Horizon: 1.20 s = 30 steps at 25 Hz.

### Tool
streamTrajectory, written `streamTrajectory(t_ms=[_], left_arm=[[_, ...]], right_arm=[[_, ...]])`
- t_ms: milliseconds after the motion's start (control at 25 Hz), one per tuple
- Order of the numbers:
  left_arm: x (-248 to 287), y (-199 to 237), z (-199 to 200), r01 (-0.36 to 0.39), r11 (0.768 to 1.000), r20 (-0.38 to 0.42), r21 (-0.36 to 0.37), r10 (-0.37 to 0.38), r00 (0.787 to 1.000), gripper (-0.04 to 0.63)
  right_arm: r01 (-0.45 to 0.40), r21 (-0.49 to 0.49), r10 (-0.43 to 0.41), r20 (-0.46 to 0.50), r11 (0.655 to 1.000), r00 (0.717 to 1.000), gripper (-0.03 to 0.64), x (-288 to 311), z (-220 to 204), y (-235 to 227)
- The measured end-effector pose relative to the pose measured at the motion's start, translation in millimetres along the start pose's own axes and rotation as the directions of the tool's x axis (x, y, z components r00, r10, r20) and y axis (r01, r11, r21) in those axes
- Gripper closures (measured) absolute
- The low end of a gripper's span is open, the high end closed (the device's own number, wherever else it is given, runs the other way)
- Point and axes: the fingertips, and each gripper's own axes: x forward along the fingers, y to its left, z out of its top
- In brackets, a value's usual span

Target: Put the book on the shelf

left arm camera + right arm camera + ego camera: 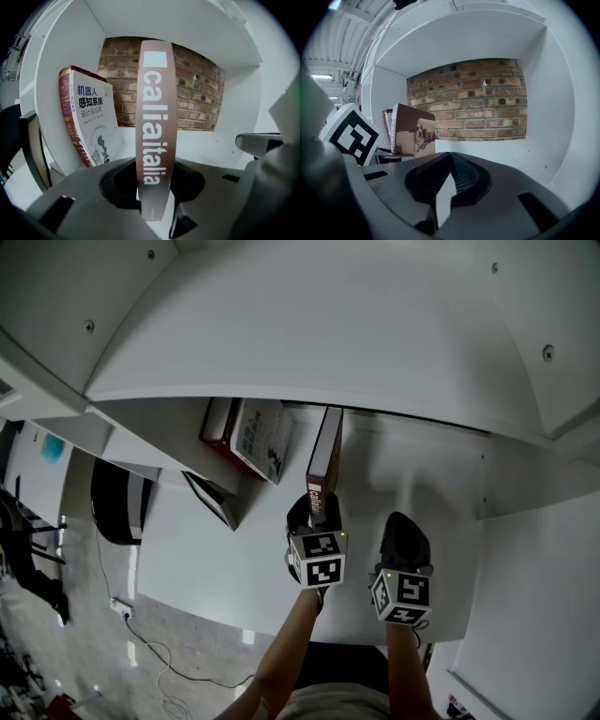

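Left gripper view: the brown book (156, 117) stands spine-on w/ its title running bottom to top, and the left gripper (156, 190) has its jaws clamped on the lower end of the spine, one each side. So the book's long axis is upright, and its covers run straight ahead of the jaws into the shelf (220, 140) compartment, twd the brick back wall (197, 93). Just left of it a red-and-white book (89, 122) leans against the side panel, clear of the held one.

Head view shows the same: book already inside the opening, approx mid-compartment. Can't tell if its bottom edge sits on the shelf board yet.

The right gripper (450, 176) has its jaws closed together w/ nothing btw them, hanging just right of the left one, apart from the book. The left hand is the one on the job; judging by this, what's left is setting the book down upright and letting go.
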Motion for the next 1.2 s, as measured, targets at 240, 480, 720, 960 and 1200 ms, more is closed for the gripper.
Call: streamTrajectory(t_ms=[240,480,720,960,1200], left_arm=[[-5.2,-3.1,-15.3,-0.021,1.000,-0.005,0.013,0.021,1.000,0.446],[-5.6,-6.9,-31.6,-0.021,1.000,-0.025,-0.001,0.021,0.999,0.446],[-4.0,-7.2,-40.8,-0.029,1.000,-0.041,-0.013,0.028,0.999,0.446],[-1.6,-9.5,-43.5,-0.036,0.999,-0.050,0.003,0.036,0.998,0.446],[5.0,-9.4,-38.8,-0.039,0.999,-0.045,0.008,0.040,0.998,0.446]], right_arm=[[-0.003,0.006,0.003,-0.003,1.000,1.000,0.600,-1.2,-2.3,1.2],[-0.005,0.006,0.005,-0.001,1.000,1.000,0.600,-2.5,-2.3,0.0],[-0.002,0.011,0.002,-0.004,1.000,1.000,0.600,-3.9,-4.2,-4.1],[0.001,0.010,-0.001,-0.006,1.000,1.000,0.600,-3.9,-4.9,-7.6],[0.004,0.013,-0.004,-0.006,1.000,1.000,0.600,-2.7,-4.3,-10.5]])
